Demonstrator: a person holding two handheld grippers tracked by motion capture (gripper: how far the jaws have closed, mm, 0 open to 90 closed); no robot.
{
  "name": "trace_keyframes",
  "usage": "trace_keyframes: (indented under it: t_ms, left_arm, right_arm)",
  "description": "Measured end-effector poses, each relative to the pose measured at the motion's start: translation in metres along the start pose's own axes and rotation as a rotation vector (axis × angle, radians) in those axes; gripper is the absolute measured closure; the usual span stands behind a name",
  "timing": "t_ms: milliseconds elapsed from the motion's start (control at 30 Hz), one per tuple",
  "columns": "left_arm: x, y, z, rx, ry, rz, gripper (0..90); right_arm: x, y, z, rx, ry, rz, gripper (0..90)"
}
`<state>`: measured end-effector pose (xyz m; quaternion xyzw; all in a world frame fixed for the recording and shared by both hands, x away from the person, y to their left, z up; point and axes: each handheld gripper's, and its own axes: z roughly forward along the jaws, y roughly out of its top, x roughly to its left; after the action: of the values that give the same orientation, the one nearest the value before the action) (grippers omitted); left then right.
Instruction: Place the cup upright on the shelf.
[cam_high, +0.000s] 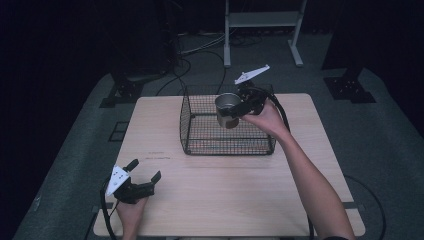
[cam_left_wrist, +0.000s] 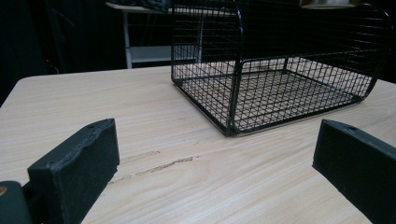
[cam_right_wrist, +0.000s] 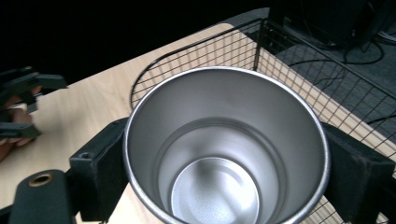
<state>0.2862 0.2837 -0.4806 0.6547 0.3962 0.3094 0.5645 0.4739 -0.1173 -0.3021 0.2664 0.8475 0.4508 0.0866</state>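
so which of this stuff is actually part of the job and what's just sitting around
In the job:
- metal cup, clamped in the right gripper above the basket
- black wire basket, empty on the table

Standing by or background:
- left gripper, open, holding nothing
- metal frame on the floor behind the table

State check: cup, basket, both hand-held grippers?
Steel cup: empty, upright, clamped and held over the basket.
Wire basket: empty, sits on the table, top open.
Right hand-held gripper: shut on the cup, jaws on opposite sides.
Left hand-held gripper: open, holding nothing, low over the table's near left corner.
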Motion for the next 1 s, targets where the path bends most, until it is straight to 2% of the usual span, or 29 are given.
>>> trace_keyframes:
  t_ms: [67,233,500,767,1000]
  left_arm:
    - [0.000,0.000,0.000,0.002,0.000,0.003,0.0]
    - [0.000,0.000,0.000,-0.002,-0.001,0.001,0.0]
    - [0.000,0.000,0.000,0.001,-0.002,0.007,0.0]
    - [-0.001,0.000,0.000,-0.003,-0.004,0.003,0.0]
    - [0.000,0.000,0.000,-0.002,-0.003,0.008,0.0]
  right_arm:
    - [-0.002,0.000,0.002,0.001,-0.007,0.000,12.9]
    - [-0.014,0.001,0.016,0.024,-0.020,0.035,12.9]
    - [-0.022,0.002,0.031,0.037,-0.040,0.065,12.9]
    - [-0.034,-0.004,0.049,0.060,-0.076,0.111,12.8]
    - [-0.040,-0.011,0.059,0.083,-0.092,0.123,12.8]
